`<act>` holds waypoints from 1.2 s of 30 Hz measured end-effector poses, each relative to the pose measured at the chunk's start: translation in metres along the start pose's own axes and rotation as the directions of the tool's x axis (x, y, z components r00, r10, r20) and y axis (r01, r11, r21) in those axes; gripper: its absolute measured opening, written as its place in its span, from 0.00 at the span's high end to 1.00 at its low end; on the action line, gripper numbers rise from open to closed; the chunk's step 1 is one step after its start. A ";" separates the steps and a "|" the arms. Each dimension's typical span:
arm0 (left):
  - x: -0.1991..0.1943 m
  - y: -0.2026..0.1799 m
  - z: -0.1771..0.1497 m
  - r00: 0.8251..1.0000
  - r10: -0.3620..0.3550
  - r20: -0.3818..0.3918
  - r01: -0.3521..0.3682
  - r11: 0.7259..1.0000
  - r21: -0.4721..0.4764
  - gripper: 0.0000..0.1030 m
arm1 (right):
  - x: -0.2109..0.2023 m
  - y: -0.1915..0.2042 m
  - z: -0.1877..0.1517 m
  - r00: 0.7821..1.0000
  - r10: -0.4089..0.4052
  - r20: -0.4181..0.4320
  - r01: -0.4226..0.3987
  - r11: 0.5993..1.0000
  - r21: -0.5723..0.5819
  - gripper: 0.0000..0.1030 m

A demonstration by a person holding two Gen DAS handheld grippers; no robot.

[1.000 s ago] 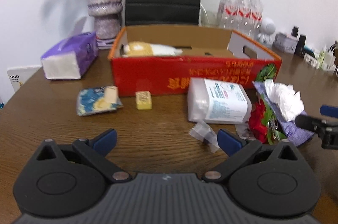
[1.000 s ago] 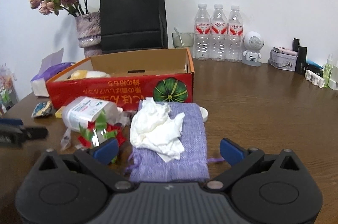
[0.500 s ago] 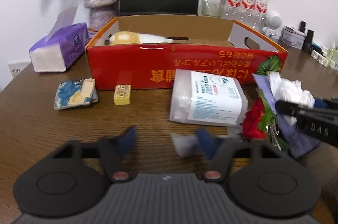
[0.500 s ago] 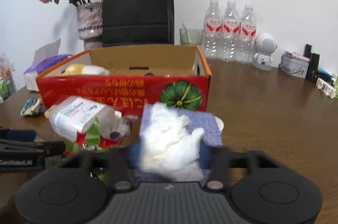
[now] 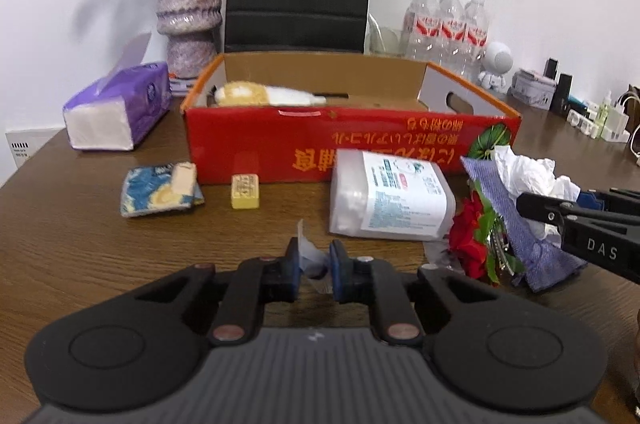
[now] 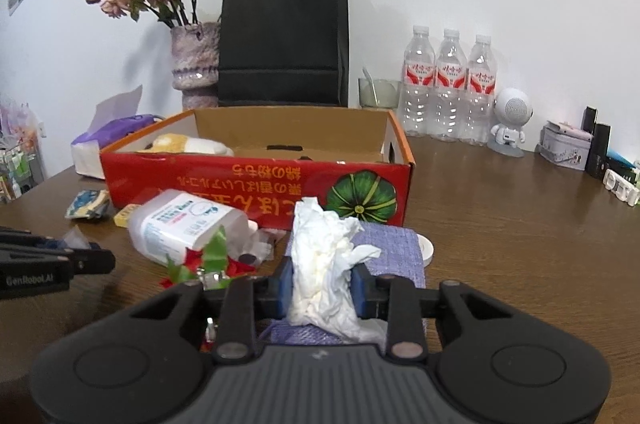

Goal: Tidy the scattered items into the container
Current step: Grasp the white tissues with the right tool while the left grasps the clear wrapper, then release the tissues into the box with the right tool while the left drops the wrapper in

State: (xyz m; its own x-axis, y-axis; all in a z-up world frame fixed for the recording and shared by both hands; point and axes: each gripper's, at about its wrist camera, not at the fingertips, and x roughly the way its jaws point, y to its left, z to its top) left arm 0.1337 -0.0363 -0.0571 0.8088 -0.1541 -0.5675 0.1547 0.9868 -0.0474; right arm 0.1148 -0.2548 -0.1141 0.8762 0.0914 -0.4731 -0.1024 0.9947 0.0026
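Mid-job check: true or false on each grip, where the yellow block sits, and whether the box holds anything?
1. The right gripper is shut on the crumpled tissue. True.
2. The left gripper is open. False: it pinches the clear wrapper.
3. The yellow block lies inside the red box. False: it sits on the table in front of it.
4. The red box already holds a plush toy. True.

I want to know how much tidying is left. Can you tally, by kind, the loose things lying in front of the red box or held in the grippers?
Crumpled white tissue: 1
Clear plastic wrapper: 1
White wipes pack: 1
Purple cloth pouch: 1
Red flower decoration: 1
Blue snack packet: 1
Yellow block: 1
White tape roll: 1
Total: 8
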 end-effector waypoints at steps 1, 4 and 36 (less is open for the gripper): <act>-0.003 0.001 0.000 1.000 -0.001 0.009 0.001 1.000 0.001 0.85 | -0.003 0.001 0.000 1.000 0.000 0.005 0.000 1.000 -0.002 0.73; -0.011 0.005 0.004 1.000 -0.011 0.028 0.011 1.000 -0.009 0.85 | -0.012 0.004 0.003 1.000 0.003 0.027 -0.003 1.000 -0.012 0.73; 0.121 0.020 0.130 0.997 -0.027 0.075 0.046 0.963 -0.264 0.85 | 0.103 0.008 0.117 0.999 0.032 0.035 -0.032 0.999 0.003 0.73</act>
State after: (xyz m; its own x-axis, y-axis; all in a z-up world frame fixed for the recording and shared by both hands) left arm 0.3089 -0.0417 -0.0196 0.8445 -0.1844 -0.5028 0.0367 0.9566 -0.2891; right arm 0.2594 -0.2316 -0.0599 0.8885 0.1247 -0.4416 -0.1289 0.9914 0.0207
